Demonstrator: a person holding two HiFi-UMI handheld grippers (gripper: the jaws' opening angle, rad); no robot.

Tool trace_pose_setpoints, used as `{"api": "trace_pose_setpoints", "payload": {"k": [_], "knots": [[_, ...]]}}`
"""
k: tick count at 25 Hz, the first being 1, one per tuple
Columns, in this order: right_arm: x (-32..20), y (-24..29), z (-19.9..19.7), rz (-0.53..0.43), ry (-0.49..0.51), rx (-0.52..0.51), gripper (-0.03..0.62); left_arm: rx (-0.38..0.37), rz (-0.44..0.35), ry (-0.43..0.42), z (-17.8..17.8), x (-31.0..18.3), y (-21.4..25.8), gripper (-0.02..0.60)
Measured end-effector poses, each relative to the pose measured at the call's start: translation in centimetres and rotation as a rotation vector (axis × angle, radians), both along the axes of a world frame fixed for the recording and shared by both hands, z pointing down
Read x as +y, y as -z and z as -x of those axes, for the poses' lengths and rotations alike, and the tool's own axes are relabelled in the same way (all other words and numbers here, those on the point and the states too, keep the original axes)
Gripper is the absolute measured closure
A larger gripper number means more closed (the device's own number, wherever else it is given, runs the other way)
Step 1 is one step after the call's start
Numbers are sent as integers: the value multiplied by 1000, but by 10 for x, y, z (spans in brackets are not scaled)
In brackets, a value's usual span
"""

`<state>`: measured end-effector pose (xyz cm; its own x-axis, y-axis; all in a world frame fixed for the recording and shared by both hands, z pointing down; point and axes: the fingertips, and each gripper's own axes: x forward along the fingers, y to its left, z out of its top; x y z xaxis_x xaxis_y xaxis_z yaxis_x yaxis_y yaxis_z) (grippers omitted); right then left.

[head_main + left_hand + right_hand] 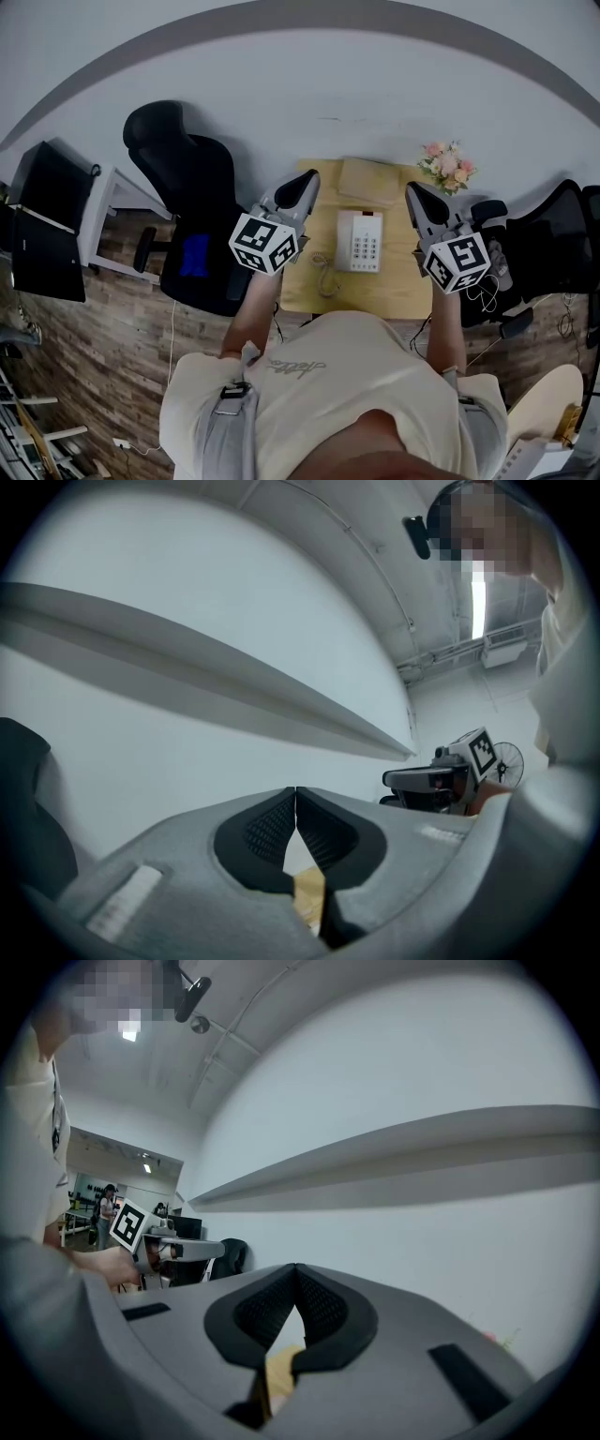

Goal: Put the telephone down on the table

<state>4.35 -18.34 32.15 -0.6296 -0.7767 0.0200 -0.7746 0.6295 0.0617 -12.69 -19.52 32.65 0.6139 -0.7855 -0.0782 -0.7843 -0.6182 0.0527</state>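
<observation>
Small wooden table (398, 292) by white wall, telephone (360, 241) flat on it, between your left gripper (307, 180) and right gripper (414, 192), touching neither, both jaws pressed together, empty.

This looks like an office. A black office chair (183, 178) stands on a wood floor (103, 366). Dark computer screens (52, 216) sit by a white desk (108, 202). A small table (403, 291) holds a telephone (360, 241) near a white wall (300, 84).
</observation>
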Motion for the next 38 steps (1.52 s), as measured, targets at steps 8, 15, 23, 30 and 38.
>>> {"api": "trace_pose_setpoints", "payload": {"k": [8,15,23,30,38], "knots": [[-2,-4,2,13,-5,3,592,4,14,11,7,-3,-5,563],[-6,-9,0,26,-6,15,592,17,39,0,3,-6,-17,565],[-5,-7,-2,11,-12,-3,592,-7,20,7,4,-5,-9,563],[-5,-1,-3,-5,-2,-9,592,-20,5,4,0,-6,0,565],[-7,1,-4,-6,15,0,592,-26,0,7,-2,-8,5,565]]}}
